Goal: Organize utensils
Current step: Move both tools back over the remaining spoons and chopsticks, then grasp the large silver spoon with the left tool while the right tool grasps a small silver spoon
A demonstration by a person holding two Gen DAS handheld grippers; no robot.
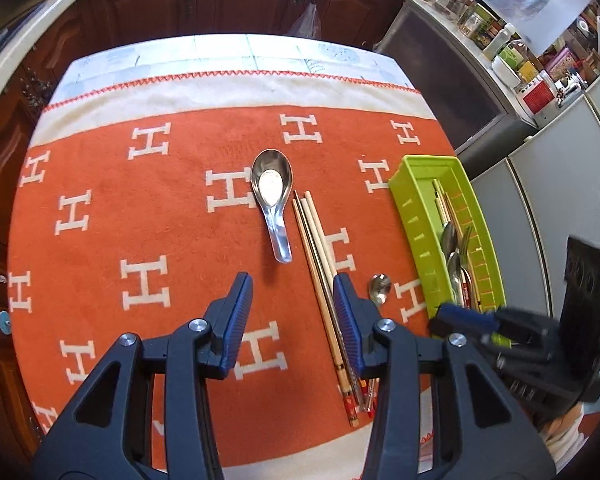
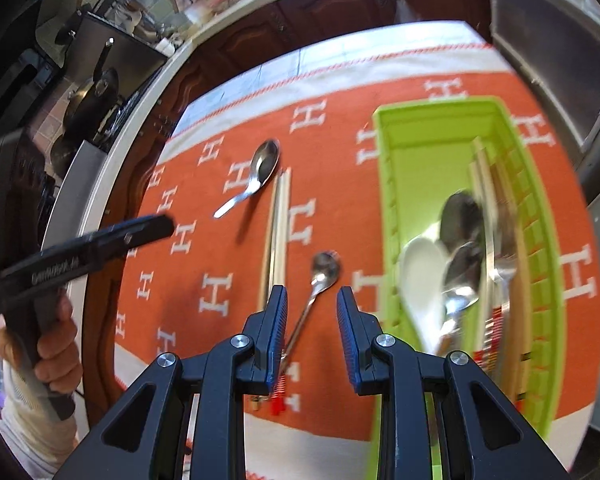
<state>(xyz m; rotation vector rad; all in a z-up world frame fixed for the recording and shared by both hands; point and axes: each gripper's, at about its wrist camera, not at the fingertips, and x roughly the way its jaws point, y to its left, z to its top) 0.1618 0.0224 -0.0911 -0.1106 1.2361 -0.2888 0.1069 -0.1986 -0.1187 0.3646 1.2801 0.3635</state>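
My left gripper (image 1: pixel 293 312) is spread and empty; its right finger (image 1: pixel 350 320) hides part of the chopsticks (image 1: pixel 314 236). My right gripper (image 2: pixel 312 320) gapes over a small spoon (image 2: pixel 320 280), gripping nothing. The tray (image 2: pixel 428 152) blurs its utensils together.

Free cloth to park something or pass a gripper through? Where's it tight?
Bare orange cloth left of the soup spoon, out to the table's left edge. The far white band is also bare. Tight: soup spoon, chopsticks, small spoon and green tray crowd the right; tray's right side is full.
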